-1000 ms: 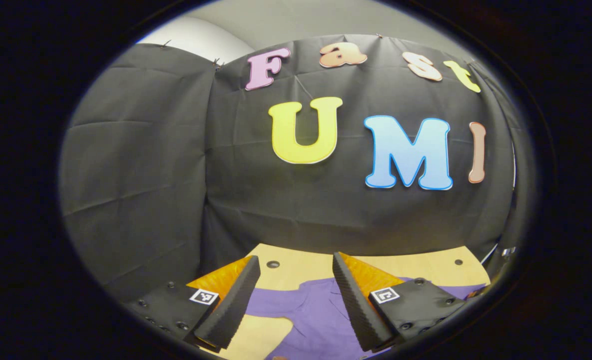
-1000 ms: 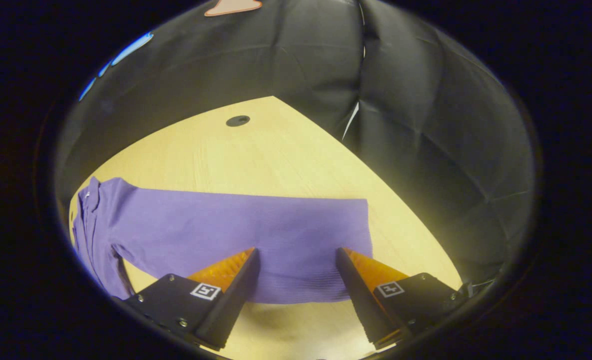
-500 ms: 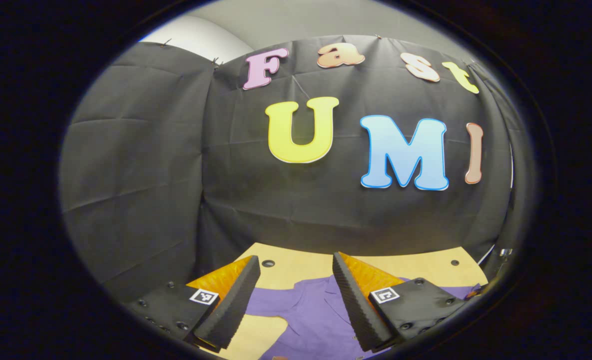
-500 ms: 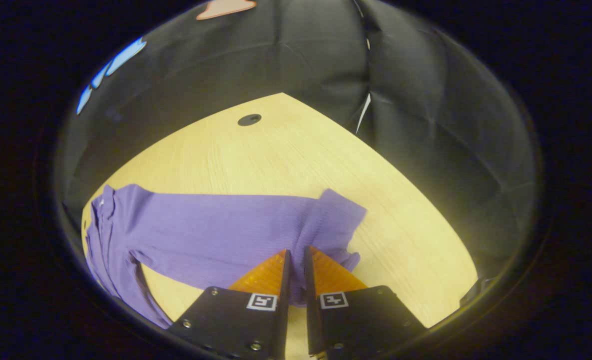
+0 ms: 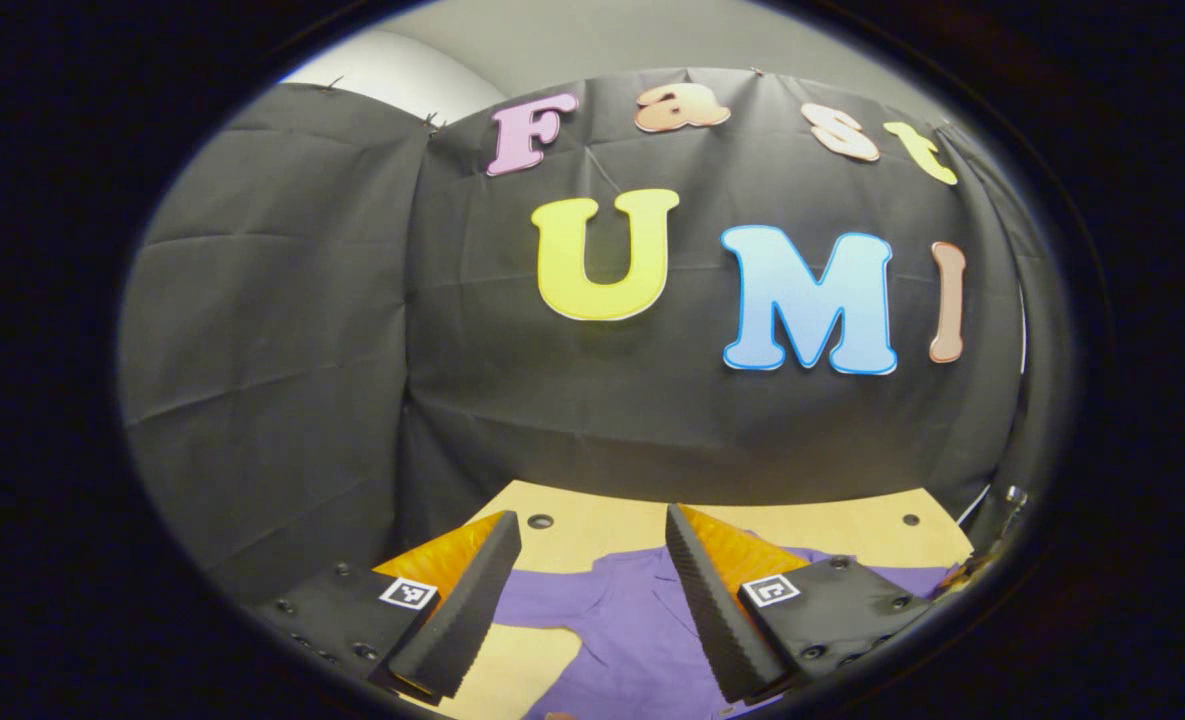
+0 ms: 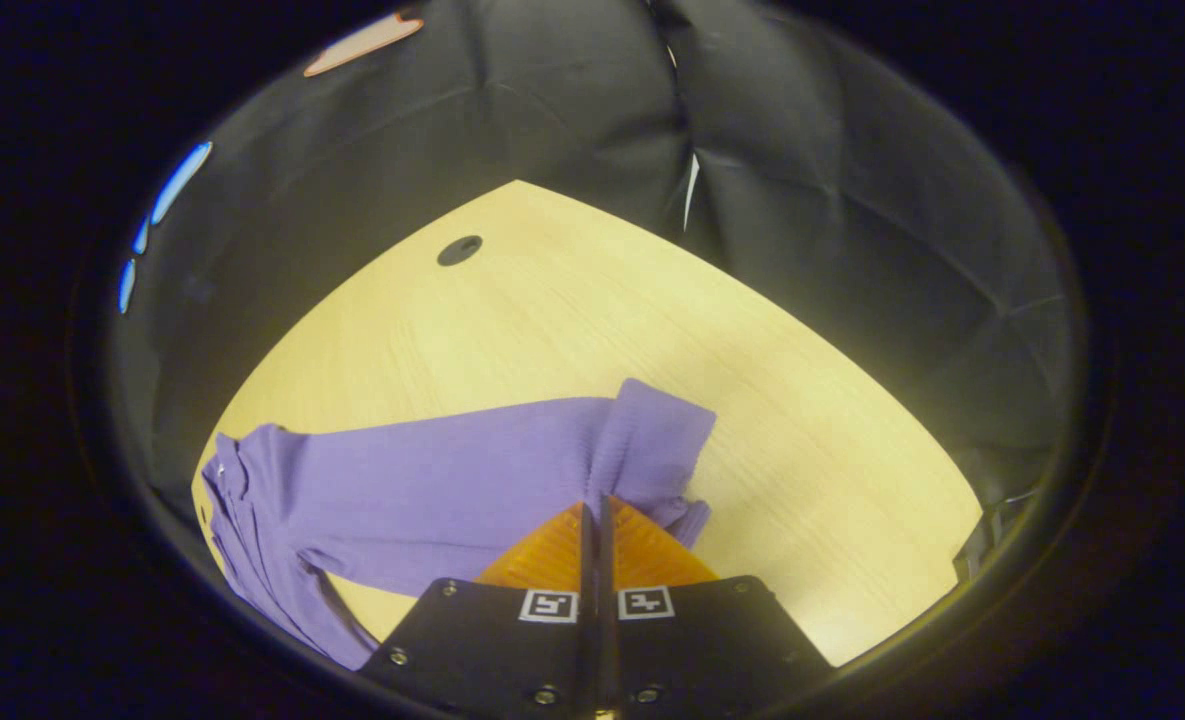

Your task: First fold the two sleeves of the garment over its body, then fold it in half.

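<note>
Pale wooden table [image 6: 572, 300] holds the soft purple shirt [image 6: 432, 480]. Right gripper [image 6: 592, 515] pinches its bunched sleeve end [image 6: 652, 440] at 6 o'clock. Left gripper [image 5: 592, 570] hangs wide apart, holding nothing, above the collar [image 5: 642, 600].

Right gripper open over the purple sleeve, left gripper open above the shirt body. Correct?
Not quite. The right gripper view shows the right gripper shut on the purple sleeve, the cloth bunched at its tips. The rest holds: the left gripper is open above the shirt body.
</note>
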Tool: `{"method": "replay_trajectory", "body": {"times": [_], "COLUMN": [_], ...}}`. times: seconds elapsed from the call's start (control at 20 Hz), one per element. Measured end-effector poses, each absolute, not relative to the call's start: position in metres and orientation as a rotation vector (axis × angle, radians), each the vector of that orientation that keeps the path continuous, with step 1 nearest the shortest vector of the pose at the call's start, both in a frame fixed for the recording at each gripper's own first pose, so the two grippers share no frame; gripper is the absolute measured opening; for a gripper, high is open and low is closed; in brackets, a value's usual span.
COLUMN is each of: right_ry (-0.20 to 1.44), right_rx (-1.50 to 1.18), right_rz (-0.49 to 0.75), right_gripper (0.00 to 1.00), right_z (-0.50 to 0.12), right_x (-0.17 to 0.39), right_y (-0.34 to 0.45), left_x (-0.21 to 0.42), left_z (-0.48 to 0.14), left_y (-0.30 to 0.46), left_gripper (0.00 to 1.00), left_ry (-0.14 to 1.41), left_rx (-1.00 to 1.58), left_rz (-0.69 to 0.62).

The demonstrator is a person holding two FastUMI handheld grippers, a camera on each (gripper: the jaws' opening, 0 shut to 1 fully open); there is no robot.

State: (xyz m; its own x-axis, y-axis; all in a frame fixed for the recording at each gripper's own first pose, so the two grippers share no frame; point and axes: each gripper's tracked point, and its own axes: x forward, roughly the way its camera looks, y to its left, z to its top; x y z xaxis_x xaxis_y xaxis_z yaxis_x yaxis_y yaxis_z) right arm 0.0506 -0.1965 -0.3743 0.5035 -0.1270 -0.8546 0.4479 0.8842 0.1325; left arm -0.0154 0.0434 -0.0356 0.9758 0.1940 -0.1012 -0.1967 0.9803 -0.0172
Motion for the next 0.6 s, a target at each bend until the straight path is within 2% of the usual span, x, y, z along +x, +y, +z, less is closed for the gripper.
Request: {"method": "replay_trajectory", "body": {"times": [0.3, 0.35, 0.4, 0.6], "right_ry": [0.856, 0.84, 0.825, 0.789], "right_rx": [0.434, 0.44, 0.444, 0.436], "right_rz": [-0.236, -0.209, -0.181, -0.07], "right_gripper": [0.0, 0.0, 0.0, 0.01], "right_z": [-0.313, -0.304, -0.295, -0.269], "right_x": [0.079, 0.084, 0.089, 0.096], "right_y": [-0.122, -0.106, -0.087, -0.008], "left_x": [-0.026, -0.028, -0.031, -0.045], "left_z": [-0.04, -0.042, -0.043, -0.047], "left_y": [0.053, 0.057, 0.061, 0.092], "left_gripper": [0.95, 0.96, 0.93, 0.93], "left_ry": [0.096, 0.095, 0.094, 0.095], "left_rx": [-0.047, -0.051, -0.055, -0.063], "left_rz": [0.178, 0.177, 0.177, 0.198]}}
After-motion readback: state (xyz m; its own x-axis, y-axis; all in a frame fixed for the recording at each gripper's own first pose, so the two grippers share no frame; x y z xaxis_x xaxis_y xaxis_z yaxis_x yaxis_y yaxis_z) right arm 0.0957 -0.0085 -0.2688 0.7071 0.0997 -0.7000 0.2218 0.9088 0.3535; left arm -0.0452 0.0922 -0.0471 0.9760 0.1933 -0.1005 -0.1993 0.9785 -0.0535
